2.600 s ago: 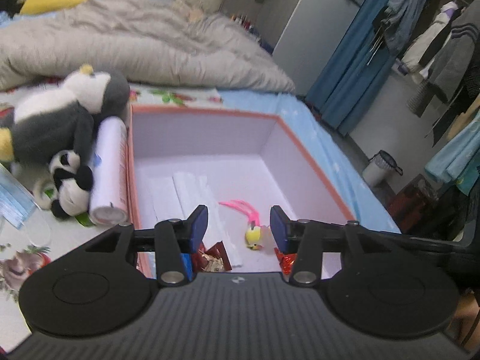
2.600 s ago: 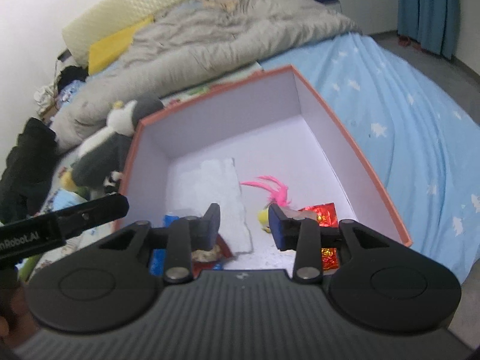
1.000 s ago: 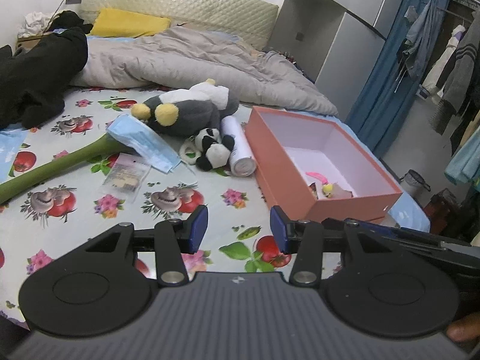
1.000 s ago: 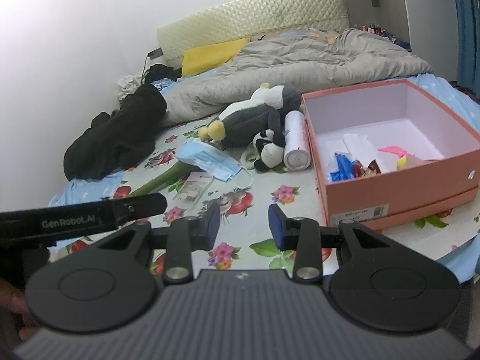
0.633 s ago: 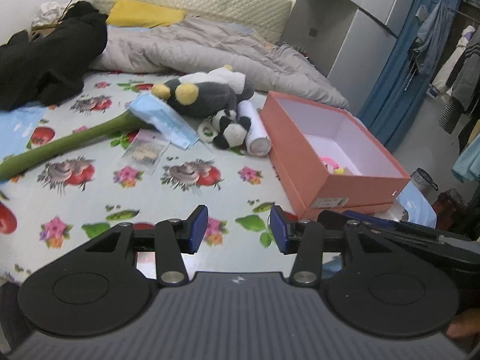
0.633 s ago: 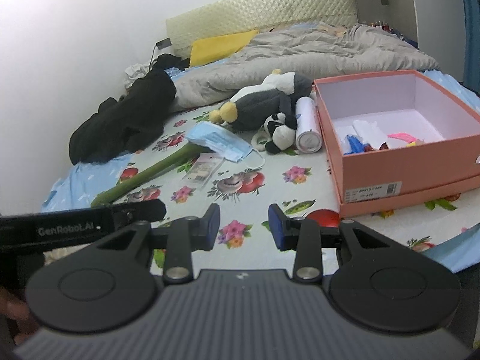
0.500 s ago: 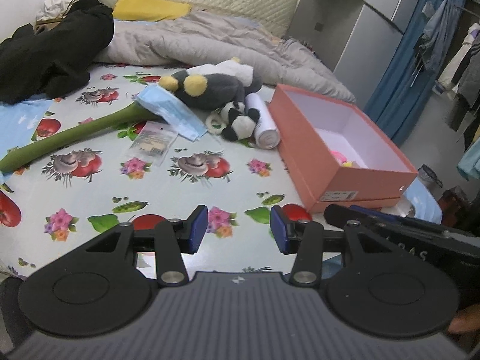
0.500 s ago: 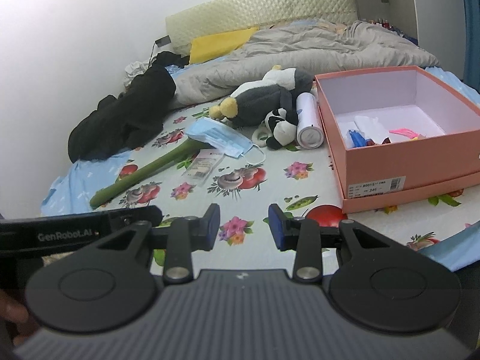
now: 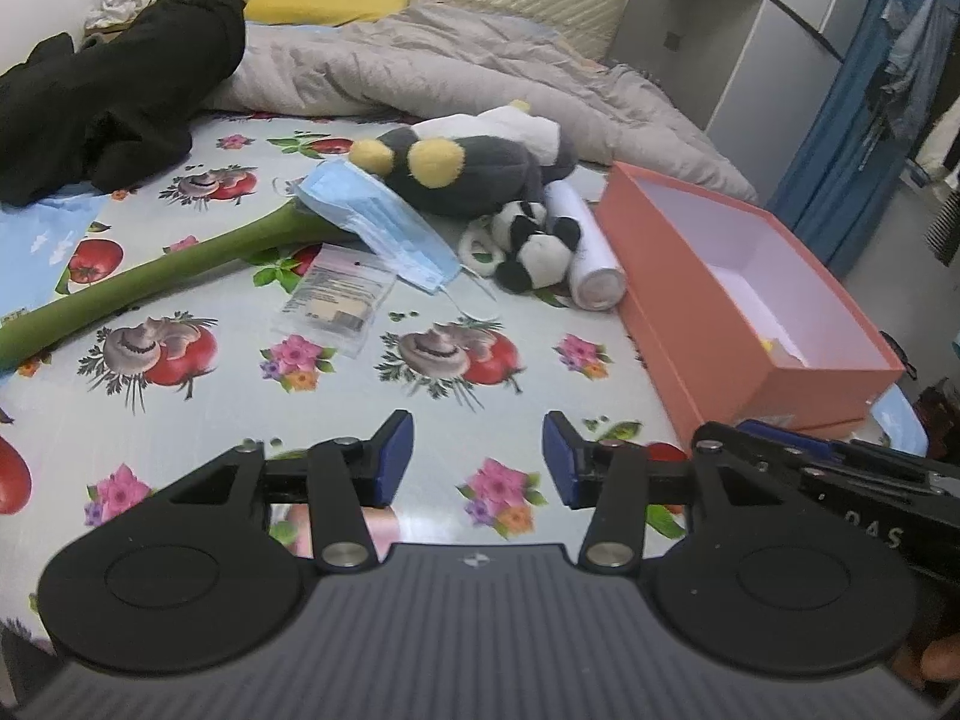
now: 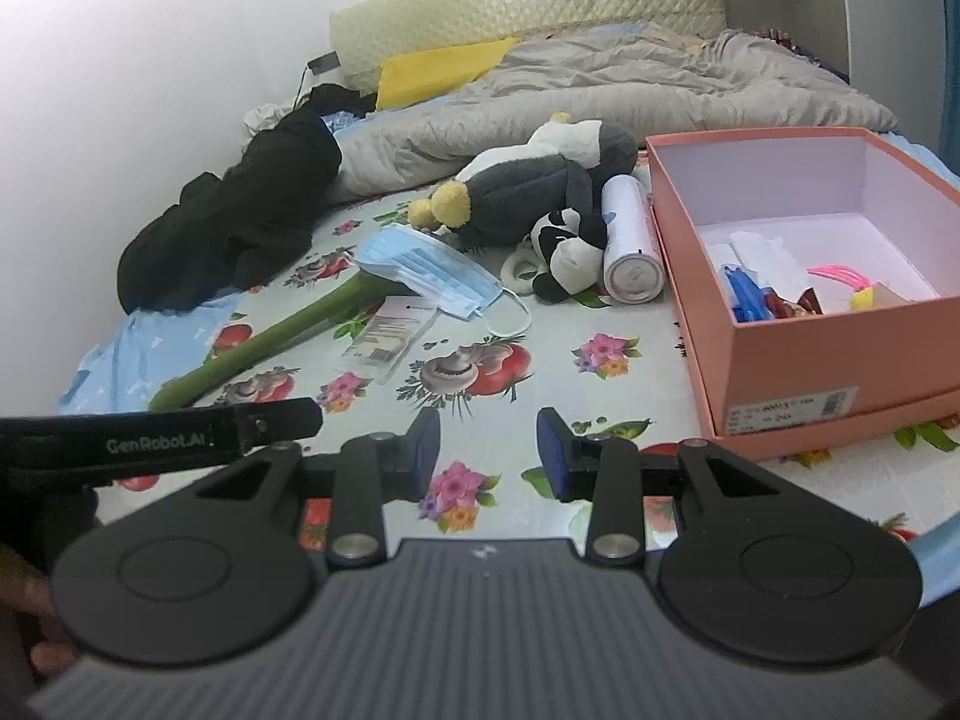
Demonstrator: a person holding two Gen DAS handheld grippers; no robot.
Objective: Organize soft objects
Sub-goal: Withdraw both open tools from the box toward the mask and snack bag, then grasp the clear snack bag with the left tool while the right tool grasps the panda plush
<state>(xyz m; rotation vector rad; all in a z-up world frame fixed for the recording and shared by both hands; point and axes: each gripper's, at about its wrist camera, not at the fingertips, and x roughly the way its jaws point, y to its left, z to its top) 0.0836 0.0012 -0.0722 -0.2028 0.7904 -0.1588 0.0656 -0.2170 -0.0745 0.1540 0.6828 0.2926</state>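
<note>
Both grippers hover over the bed's flowered sheet [image 9: 198, 420], holding nothing. Left gripper [image 9: 478, 459]: jaws apart and just been opening, only sheet between them. Right gripper [image 10: 487, 450]: jaws apart, narrower gap, nothing between them. Soft objects lie in a cluster at about 12 o'clock from the left gripper: large grey-and-white plush [image 9: 474, 165] with yellow feet, lying on its side; small panda plush [image 9: 531, 240] touching its near edge; white cylinder [image 9: 585, 252] just beside the panda, toward 1 o'clock. Blue face mask [image 9: 378, 222] at 11 o'clock, lying over a long green plush stem [image 9: 150, 282]; clear packet [image 9: 333, 300] just near of the mask. Open salmon box [image 10: 798, 360] at 2 o'clock from the right gripper, holding white paper, blue and pink bits. Black garment [image 9: 108, 96] and grey duvet [image 9: 456, 72] at the far side.
</note>
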